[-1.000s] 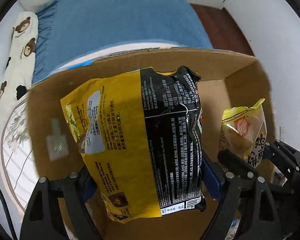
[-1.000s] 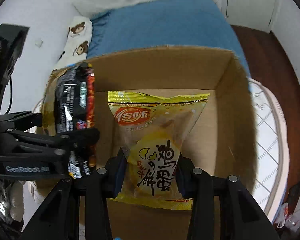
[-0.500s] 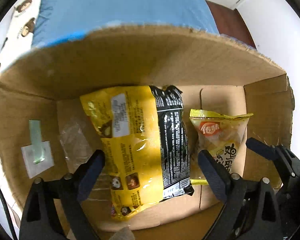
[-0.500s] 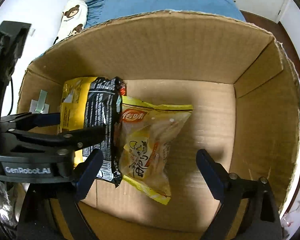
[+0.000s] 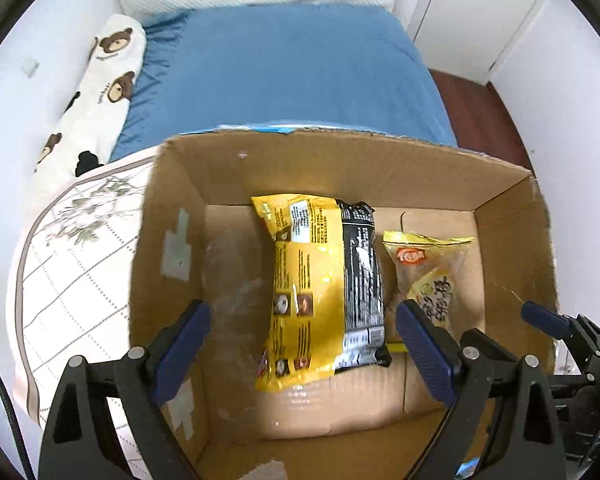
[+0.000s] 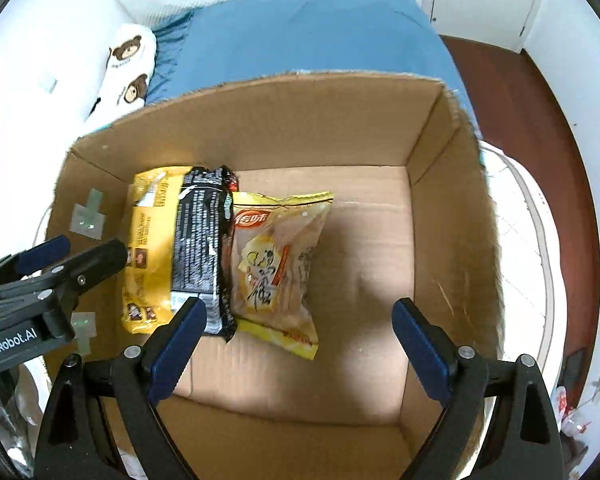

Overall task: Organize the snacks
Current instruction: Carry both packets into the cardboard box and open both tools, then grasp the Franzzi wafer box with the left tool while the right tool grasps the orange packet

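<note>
A yellow and black snack bag (image 5: 324, 288) lies flat on the floor of an open cardboard box (image 5: 340, 168). A smaller clear yellow snack pack (image 5: 432, 272) lies right beside it. Both also show in the right wrist view: the bag (image 6: 180, 248) and the pack (image 6: 276, 264), inside the box (image 6: 452, 216). My left gripper (image 5: 300, 356) is open and empty above the box's near side. My right gripper (image 6: 296, 344) is open and empty above the box. The left gripper also shows at the left of the right wrist view (image 6: 72, 256).
The box stands on a round white patterned table (image 5: 76, 264). A bed with a blue sheet (image 5: 284, 72) and a bear-print pillow (image 5: 100, 88) lies behind. White doors (image 5: 480, 8) and dark wood floor (image 6: 540, 100) are at the right.
Both grippers opened and let go of their snacks, which now lie on the box floor. Both grippers then drew back and up from the box.
</note>
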A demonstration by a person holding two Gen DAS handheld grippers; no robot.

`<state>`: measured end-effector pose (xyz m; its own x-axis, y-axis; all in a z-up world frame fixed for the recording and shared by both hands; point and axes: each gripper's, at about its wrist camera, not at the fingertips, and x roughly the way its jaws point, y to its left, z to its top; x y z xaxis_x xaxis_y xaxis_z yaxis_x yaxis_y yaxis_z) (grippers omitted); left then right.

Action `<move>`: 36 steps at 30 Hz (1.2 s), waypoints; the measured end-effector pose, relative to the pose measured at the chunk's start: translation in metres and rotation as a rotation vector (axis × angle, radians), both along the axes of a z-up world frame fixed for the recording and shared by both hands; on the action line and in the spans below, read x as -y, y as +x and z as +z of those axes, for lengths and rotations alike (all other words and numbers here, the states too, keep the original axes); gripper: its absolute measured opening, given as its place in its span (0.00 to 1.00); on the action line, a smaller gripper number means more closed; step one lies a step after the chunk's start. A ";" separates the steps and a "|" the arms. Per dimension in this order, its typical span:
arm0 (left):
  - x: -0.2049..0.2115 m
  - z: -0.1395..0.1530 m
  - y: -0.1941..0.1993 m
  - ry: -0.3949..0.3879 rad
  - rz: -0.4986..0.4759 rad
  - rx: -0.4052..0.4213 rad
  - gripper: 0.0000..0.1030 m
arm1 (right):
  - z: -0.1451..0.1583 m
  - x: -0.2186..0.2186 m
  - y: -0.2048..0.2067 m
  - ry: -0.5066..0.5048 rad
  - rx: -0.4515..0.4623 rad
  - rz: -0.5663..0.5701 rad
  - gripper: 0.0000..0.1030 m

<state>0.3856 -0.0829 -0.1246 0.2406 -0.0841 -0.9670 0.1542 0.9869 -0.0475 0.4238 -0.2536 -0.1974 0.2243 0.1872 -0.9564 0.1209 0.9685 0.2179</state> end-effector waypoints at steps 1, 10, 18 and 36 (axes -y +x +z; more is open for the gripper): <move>-0.002 0.002 0.004 0.000 0.004 0.010 0.92 | 0.008 -0.001 -0.004 -0.001 0.011 -0.006 0.93; -0.013 0.044 -0.051 0.014 0.002 0.122 0.92 | 0.062 -0.005 -0.055 -0.015 0.124 -0.043 0.93; -0.030 0.065 -0.104 -0.003 0.011 0.164 0.92 | 0.092 -0.012 -0.098 0.018 0.172 -0.061 0.93; -0.088 -0.094 -0.245 0.340 -0.400 -0.139 0.92 | -0.078 -0.085 -0.260 0.309 -0.268 -0.161 0.93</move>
<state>0.1408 0.0046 -0.2183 0.1220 0.1807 -0.9759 0.5357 0.8158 0.2180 0.1637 -0.1682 -0.2752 0.0260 0.4569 -0.8891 0.3566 0.8267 0.4352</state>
